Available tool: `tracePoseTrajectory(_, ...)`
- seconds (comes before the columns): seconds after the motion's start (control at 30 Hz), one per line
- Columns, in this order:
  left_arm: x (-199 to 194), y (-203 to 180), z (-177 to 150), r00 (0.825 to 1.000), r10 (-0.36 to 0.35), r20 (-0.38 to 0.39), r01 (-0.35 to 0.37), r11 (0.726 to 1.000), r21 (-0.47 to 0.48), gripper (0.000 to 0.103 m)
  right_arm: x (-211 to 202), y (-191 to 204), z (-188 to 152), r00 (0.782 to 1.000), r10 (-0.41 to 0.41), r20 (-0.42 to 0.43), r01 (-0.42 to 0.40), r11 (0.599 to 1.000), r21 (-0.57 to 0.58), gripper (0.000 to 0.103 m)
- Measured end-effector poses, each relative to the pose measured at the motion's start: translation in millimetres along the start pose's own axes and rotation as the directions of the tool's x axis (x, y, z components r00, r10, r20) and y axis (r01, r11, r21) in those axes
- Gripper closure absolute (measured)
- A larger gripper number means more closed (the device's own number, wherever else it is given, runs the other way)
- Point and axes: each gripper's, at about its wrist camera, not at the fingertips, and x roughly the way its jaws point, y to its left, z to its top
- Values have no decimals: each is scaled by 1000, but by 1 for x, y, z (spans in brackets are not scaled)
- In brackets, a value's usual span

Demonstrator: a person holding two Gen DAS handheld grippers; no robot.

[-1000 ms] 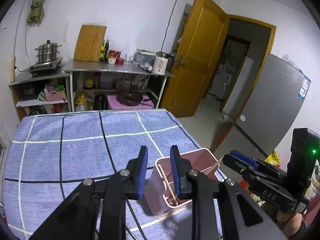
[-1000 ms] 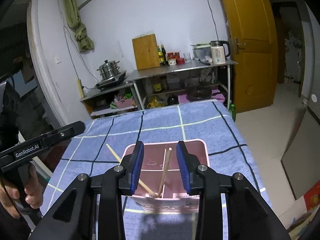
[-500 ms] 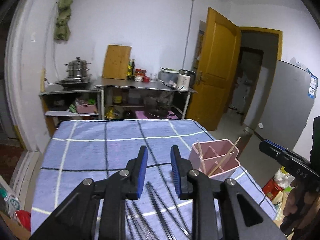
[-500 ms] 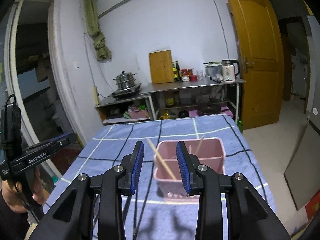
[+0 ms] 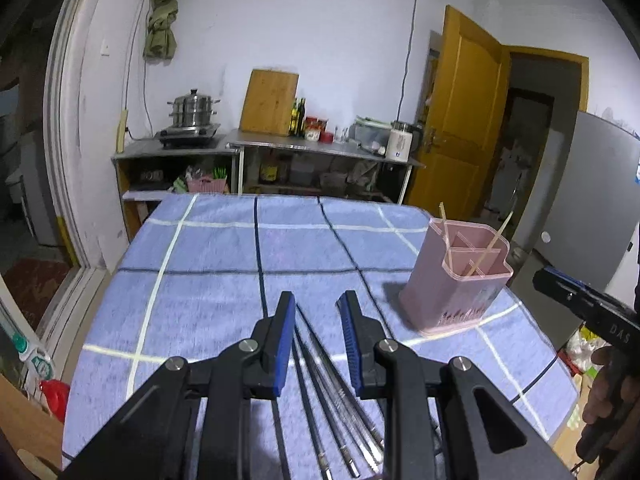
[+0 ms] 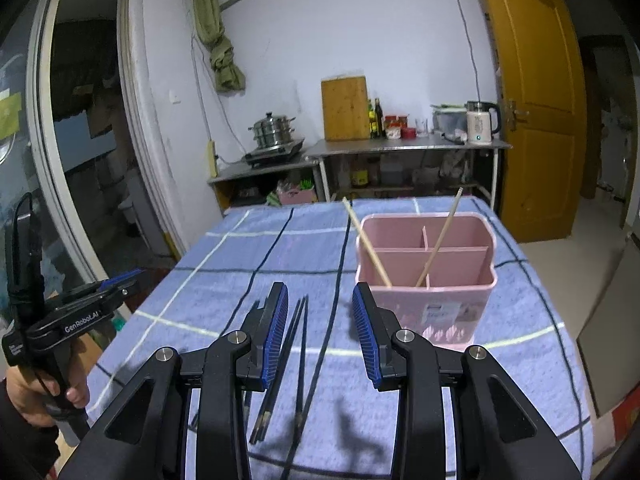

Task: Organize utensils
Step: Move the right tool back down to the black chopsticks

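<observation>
A pink divided utensil holder (image 5: 460, 280) (image 6: 428, 280) stands on the blue checked tablecloth at the right. Two wooden chopsticks (image 6: 438, 240) lean inside it. Several dark metal chopsticks (image 5: 332, 384) (image 6: 298, 344) lie flat on the cloth near the front edge. My left gripper (image 5: 316, 312) is open and empty, just above the metal chopsticks. My right gripper (image 6: 320, 300) is open and empty, above the cloth between the metal chopsticks and the holder. The left gripper also shows at the left of the right wrist view (image 6: 116, 284).
The table (image 5: 208, 280) has a blue cloth with dark and white lines. Behind it stand steel shelves (image 5: 320, 152) with a pot, a cutting board, bottles and a kettle. An orange door (image 6: 532, 120) is at the right, a grey fridge (image 5: 592, 200) beside it.
Both grippers have pulled back from the pink holder toward the table's front edge. The metal chopsticks came into view under them. The right gripper's jaws stand wider apart.
</observation>
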Motion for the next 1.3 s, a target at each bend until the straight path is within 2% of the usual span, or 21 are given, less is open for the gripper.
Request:
tracePoseTrajectory(0.3,22,13,-31,997,13,-74,-14,1000,-18,78,29,11,-24,997,20,-72,-22,999,-33,68)
tracePoseTrajectory(0.5,50,18,-47,989,12,-147,-16,999,-29,78,57,16,-38,990,27,-135,-35,998,-55,72)
tracePoseTrajectory(0.9,115,26,-66,959,-5,-282,-6,999,-38,78,132,20,-58,958,37,-283,-60,995,-75,89)
tracePoseTrajectory(1.3,137,26,-63,947,4,-321,-13,1000,-25,78,192,20,-66,923,13,-385,-54,994,-95,90)
